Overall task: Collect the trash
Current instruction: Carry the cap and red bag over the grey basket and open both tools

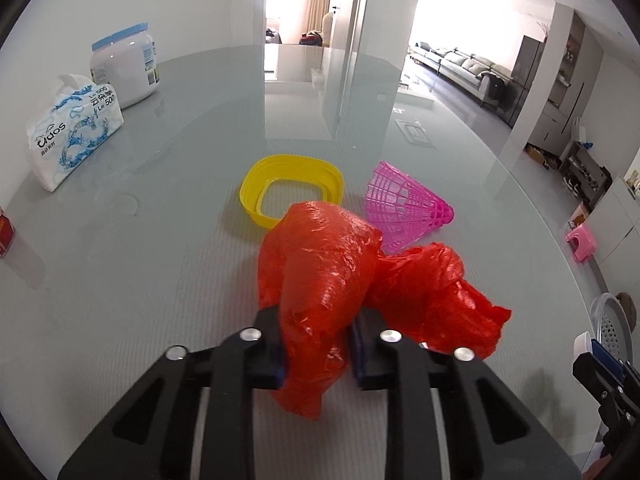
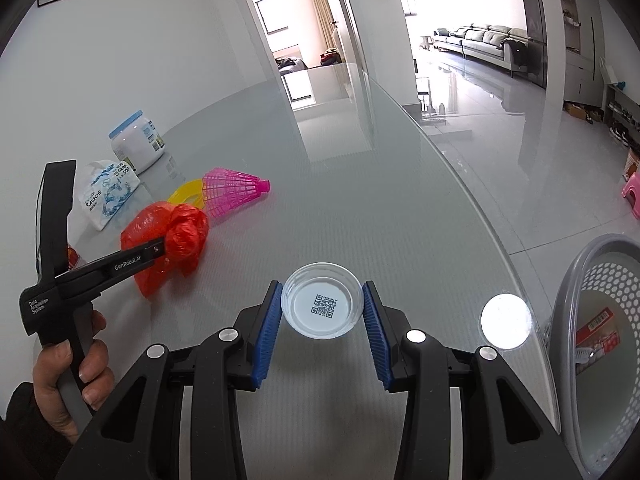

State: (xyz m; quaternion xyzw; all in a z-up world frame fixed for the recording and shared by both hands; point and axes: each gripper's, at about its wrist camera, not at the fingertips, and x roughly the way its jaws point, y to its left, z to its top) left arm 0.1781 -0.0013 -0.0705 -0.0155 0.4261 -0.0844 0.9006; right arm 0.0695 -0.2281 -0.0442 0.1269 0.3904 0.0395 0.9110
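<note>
My left gripper is shut on a crumpled red plastic bag on the glass table; the bag also shows in the right wrist view, pinched by the left gripper. Behind the bag lie a yellow plastic ring and a pink mesh cone. My right gripper is shut on a clear plastic lid with a QR code, the blue pads pressing its rim. A grey mesh trash basket stands at the right table edge with a red wrapper inside.
A tissue pack and a white jar with a blue lid stand at the far left by the wall. A red item sits at the left edge. The table's curved edge runs along the right, floor beyond.
</note>
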